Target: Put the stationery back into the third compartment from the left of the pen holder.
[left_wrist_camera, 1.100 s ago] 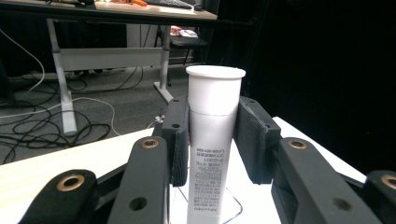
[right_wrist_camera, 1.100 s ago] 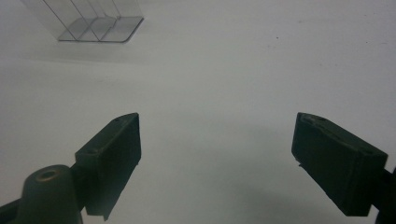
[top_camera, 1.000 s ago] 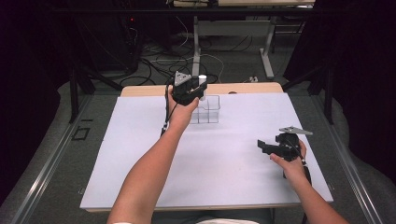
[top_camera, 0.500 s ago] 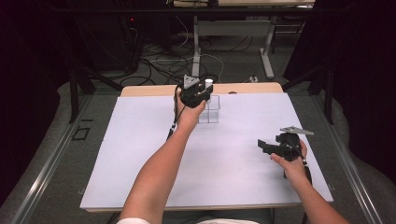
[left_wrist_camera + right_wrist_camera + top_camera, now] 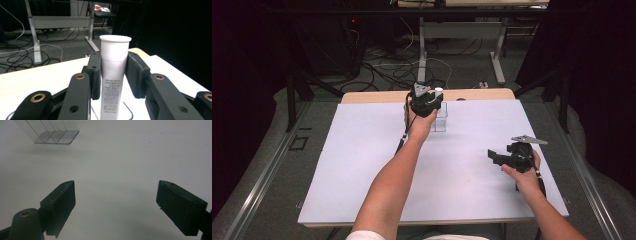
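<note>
Item: white tube [image 5: 113,75], upright, long axis vertical, clamped between my left gripper [image 5: 428,100] fingers [image 5: 136,75], directly above the clear rack [image 5: 441,120] at the worktop [image 5: 362,165] far edge; right gripper [image 5: 504,157] fingers wide, empty, well apart

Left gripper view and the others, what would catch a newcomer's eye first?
The white tube stands upright between the left gripper's black pads, its cap uppermost. From above, that gripper hangs at the table's far edge over a clear plastic rack. The right gripper rests near the white table's right side, its jaws apart with nothing between them.
</note>
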{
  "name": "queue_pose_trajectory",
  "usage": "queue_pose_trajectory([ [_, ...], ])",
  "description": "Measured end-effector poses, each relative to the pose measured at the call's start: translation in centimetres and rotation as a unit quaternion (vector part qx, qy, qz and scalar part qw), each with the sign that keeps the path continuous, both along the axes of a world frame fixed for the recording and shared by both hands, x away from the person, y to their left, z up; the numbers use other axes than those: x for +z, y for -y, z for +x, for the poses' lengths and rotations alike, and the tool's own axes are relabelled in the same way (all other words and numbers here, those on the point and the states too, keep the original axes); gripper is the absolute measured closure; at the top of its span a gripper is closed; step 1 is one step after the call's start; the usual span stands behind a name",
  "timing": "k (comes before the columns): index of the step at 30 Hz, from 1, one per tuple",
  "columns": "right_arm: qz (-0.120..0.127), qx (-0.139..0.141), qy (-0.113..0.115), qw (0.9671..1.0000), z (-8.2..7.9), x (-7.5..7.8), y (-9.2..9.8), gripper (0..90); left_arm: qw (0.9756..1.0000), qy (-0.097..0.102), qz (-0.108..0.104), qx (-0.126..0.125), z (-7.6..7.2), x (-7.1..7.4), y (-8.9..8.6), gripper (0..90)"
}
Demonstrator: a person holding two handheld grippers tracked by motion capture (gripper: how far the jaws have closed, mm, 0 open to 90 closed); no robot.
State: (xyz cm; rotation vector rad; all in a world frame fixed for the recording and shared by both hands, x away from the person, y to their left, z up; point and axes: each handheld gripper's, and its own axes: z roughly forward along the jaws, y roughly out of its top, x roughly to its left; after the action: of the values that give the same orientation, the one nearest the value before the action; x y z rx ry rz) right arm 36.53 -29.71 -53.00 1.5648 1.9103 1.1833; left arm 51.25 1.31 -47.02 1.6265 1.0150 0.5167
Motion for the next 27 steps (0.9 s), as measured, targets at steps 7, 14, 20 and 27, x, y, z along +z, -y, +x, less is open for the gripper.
queue_pose_trajectory([
  [7,0.002,0.001,-0.001,1.0,0.0,-0.1,0.1,15.1,1.0,-0.004,0.001,0.0,0.2,-0.6,0.4,67.0],
  [14,0.002,0.001,-0.001,1.0,0.0,-0.1,0.0,15.1,0.9999,-0.007,0.008,-0.003,0.2,-1.0,0.7,67.0],
  [20,0.003,0.002,-0.002,1.0,0.0,-0.1,0.0,15.1,0.9999,-0.008,0.009,-0.006,0.2,-1.2,0.9,66.9],
  [27,0.001,0.006,-0.003,1.0,0.0,-0.1,0.0,15.1,0.9999,-0.008,0.002,-0.006,0.2,-1.4,0.9,66.9],
])
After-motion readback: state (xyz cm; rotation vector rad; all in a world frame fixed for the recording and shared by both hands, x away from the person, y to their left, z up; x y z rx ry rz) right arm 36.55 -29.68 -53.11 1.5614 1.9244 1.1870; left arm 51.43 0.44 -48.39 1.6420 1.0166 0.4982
